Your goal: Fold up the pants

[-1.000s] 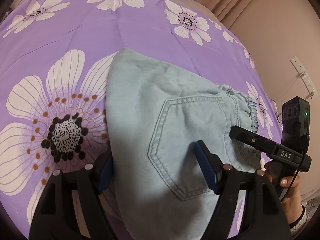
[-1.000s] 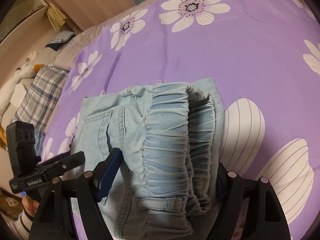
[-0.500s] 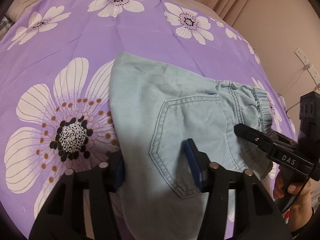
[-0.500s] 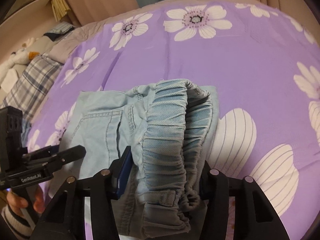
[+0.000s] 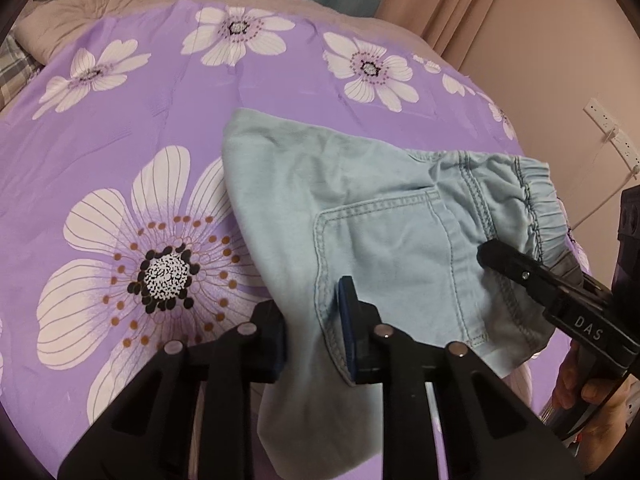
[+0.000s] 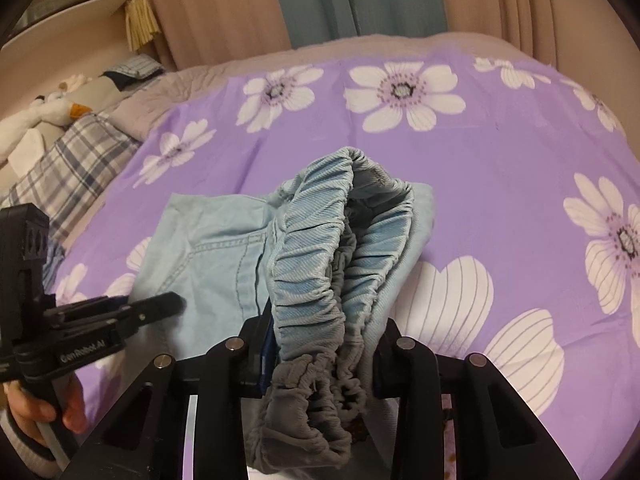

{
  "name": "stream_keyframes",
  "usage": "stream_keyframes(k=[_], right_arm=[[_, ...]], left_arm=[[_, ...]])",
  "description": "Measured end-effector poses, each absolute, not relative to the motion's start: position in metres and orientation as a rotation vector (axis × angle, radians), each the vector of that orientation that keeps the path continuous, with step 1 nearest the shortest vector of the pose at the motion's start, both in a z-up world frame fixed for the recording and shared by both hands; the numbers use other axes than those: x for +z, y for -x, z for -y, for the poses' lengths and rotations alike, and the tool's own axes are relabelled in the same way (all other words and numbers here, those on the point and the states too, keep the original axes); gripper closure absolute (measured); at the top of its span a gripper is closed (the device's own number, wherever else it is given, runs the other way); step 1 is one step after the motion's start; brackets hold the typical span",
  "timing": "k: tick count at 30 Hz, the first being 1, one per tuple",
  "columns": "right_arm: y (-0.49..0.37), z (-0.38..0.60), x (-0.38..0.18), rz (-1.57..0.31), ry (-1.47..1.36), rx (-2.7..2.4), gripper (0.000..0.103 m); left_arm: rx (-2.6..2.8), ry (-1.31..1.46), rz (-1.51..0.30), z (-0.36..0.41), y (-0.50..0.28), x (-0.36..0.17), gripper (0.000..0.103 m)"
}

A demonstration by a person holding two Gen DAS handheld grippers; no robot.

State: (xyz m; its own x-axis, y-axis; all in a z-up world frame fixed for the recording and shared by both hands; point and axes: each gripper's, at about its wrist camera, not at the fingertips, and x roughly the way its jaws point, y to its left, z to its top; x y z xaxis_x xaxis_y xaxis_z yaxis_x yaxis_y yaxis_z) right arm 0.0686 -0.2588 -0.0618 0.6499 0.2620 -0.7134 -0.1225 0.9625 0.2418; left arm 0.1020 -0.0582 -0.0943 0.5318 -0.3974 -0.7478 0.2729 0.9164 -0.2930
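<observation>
The light blue denim pants (image 5: 360, 216) lie folded on the purple flowered bedspread (image 5: 120, 128), back pocket up. My left gripper (image 5: 312, 332) is shut on the near folded edge of the pants. My right gripper (image 6: 320, 360) is shut on the gathered elastic waistband (image 6: 320, 272) and holds it raised off the bed. The right gripper also shows at the right of the left wrist view (image 5: 552, 292). The left gripper also shows at the left of the right wrist view (image 6: 120, 316).
A plaid pillow (image 6: 60, 168) and a white soft toy (image 6: 44, 112) lie at the bed's far left. Curtains (image 6: 320, 0) hang behind the bed. A wall with a power strip (image 5: 608, 128) stands to the right.
Both grippers have closed on the pants and lifted: the waistband now hangs raised in the right gripper, and the near edge rises with the left gripper.
</observation>
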Motion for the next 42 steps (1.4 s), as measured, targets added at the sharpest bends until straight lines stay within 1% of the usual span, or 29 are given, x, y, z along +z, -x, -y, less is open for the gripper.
stream_keyframes(k=[16,28,42], right_arm=[[-0.033,0.230,-0.015,-0.717,-0.112,0.297,0.067],[-0.010,0.196,0.005,-0.660,-0.068,0.386,0.066],[-0.003,0.171,0.025,-0.566,0.044,0.411,0.067]], left_arm=[[-0.357,0.173,-0.844,0.028,-0.051,-0.050,0.083],[-0.292,0.196,-0.776,-0.006,-0.009,-0.027,0.083],[-0.272,0.217,-0.733,-0.024,-0.006,-0.012,0.083]])
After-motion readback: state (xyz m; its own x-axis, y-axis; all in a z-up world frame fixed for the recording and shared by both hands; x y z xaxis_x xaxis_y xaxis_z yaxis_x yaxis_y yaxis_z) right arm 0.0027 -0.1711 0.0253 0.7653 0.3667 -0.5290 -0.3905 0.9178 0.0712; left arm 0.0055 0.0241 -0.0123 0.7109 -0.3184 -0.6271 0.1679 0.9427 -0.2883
